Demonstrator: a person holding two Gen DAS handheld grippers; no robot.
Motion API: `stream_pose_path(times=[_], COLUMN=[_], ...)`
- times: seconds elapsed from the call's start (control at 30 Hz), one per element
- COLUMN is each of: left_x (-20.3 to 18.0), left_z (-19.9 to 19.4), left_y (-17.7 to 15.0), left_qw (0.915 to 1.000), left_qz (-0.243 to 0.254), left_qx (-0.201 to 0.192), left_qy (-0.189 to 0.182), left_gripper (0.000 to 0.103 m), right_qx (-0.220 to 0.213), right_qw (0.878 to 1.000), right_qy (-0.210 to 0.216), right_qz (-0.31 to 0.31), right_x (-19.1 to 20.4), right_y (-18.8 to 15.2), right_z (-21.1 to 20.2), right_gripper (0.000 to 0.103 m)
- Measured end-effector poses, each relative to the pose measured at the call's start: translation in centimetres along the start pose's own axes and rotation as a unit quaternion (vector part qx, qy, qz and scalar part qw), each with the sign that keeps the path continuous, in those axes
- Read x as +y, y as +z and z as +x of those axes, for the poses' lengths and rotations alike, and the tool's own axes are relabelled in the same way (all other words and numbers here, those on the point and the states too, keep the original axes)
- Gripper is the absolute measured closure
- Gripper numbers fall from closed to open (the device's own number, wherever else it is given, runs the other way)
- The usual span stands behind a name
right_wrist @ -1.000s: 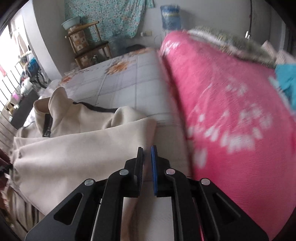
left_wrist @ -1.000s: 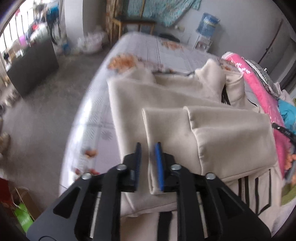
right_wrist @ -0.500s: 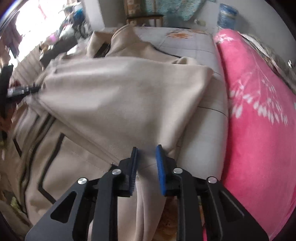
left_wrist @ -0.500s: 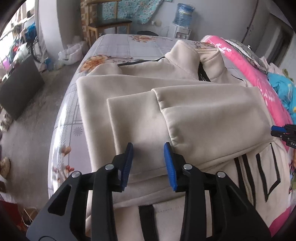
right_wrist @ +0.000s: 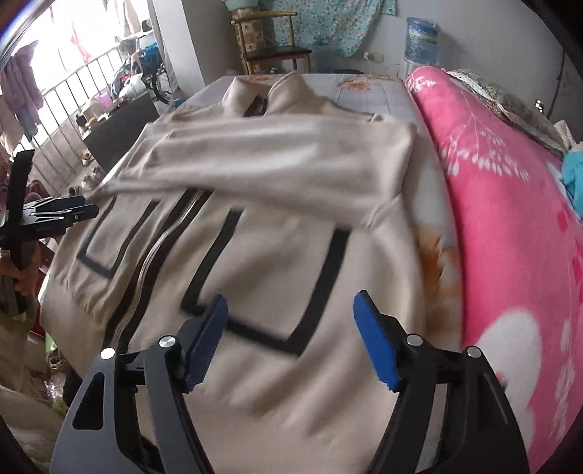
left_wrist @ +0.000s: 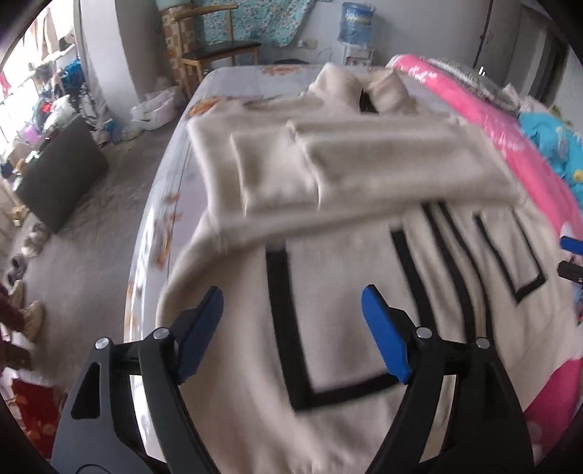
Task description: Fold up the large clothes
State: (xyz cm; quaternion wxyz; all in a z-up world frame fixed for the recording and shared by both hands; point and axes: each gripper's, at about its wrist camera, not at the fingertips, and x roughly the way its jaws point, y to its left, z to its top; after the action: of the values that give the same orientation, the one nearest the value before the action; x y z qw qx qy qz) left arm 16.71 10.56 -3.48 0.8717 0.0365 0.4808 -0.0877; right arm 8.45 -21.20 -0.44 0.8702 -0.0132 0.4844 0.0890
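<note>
A large beige zip jacket [left_wrist: 346, 255] with black stripe trim lies flat on the bed, also in the right wrist view [right_wrist: 255, 255]. Both sleeves [left_wrist: 364, 164] are folded across its chest below the collar [right_wrist: 269, 93]. My left gripper [left_wrist: 291, 328] is open and empty, above the jacket's lower left part. My right gripper [right_wrist: 289, 335] is open and empty, above the lower right part near the hem. Each gripper shows at the edge of the other view: the right one [left_wrist: 570, 255] and the left one [right_wrist: 69, 213].
A pink floral blanket [right_wrist: 510, 218] is heaped along the right side of the bed. The bed's left edge [left_wrist: 145, 255] drops to a concrete floor with shoes. A wooden chair [left_wrist: 218, 51] and a water dispenser [left_wrist: 355, 32] stand beyond the bed's far end.
Both grippers have opened wide, let go of the folded sleeves and pulled back toward the jacket's hem. The sleeves now lie across the chest.
</note>
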Motion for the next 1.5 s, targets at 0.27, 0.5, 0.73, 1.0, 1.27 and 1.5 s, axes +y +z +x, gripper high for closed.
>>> stream_pose_path(times=[0.27, 0.5, 0.73, 1.0, 1.27, 1.5], left_x=[-2.7, -4.5, -4.0, -3.7, -3.5, -3.6], left_z=[-1.0, -0.4, 1.1, 1.4, 1.4, 1.4], left_y=[-4.0, -4.1, -4.3, -4.6, -4.6, -4.6], left_qw=[0.9986, 0.9981, 0.9988, 0.9984, 0.9983, 0.9983], left_qz=[0.0, 0.013, -0.017, -0.029, -0.028, -0.028], left_qx=[-0.014, -0.028, -0.03, -0.042, -0.046, -0.047], left_qy=[0.051, 0.054, 0.036, 0.024, 0.021, 0.022], left_gripper=[0.021, 0.019, 0.012, 0.01, 0.008, 0.008], right_qx=[-0.014, -0.015, 0.026, 0.039, 0.045, 0.043], right_qw=[0.999, 0.998, 0.995, 0.992, 0.991, 0.991], right_qy=[-0.036, -0.062, -0.086, -0.092, -0.096, -0.095], right_qz=[0.012, 0.025, 0.049, 0.075, 0.082, 0.082], right_x=[4.7, 5.9, 6.0, 5.8, 5.9, 5.8], right_y=[-1.9, 0.0, 0.2, 0.3, 0.4, 0.5], right_z=[1.2, 2.5, 5.8, 6.8, 7.0, 7.0], right_gripper=[0.018, 0.014, 0.014, 0.006, 0.006, 0.006])
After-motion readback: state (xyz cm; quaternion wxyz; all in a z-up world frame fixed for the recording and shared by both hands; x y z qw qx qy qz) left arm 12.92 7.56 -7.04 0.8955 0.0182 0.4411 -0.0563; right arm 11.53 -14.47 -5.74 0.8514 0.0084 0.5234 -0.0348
